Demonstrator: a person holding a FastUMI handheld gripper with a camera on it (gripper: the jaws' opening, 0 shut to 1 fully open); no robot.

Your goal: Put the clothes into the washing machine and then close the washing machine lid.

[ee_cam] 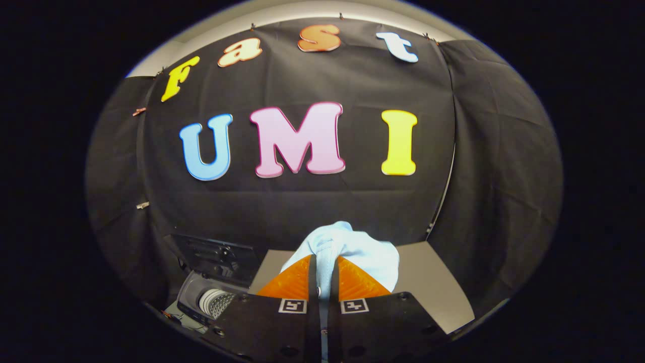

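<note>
1. Pale blue cloth (347,249) is pinched between the two fingers of the gripper (322,275), which are closed tight on it with just a thin strip of fabric showing in the slit between them.
2. Most of the cloth bunches up above and beyond the fingertips, with a fold spilling over to the right side.
3. Lifted clear of the grey table (433,287), the cloth hangs in the gripper with the tabletop showing below and behind it.
4. Left of the fingers and lower down sits the small washing machine (214,297), its lid (214,254) raised and leaning back toward the booth wall.
5. Inside the open top, the perforated drum (217,301) is visible.
6. Gripper and cloth are to the right of the washing machine's opening, not over it.
</note>
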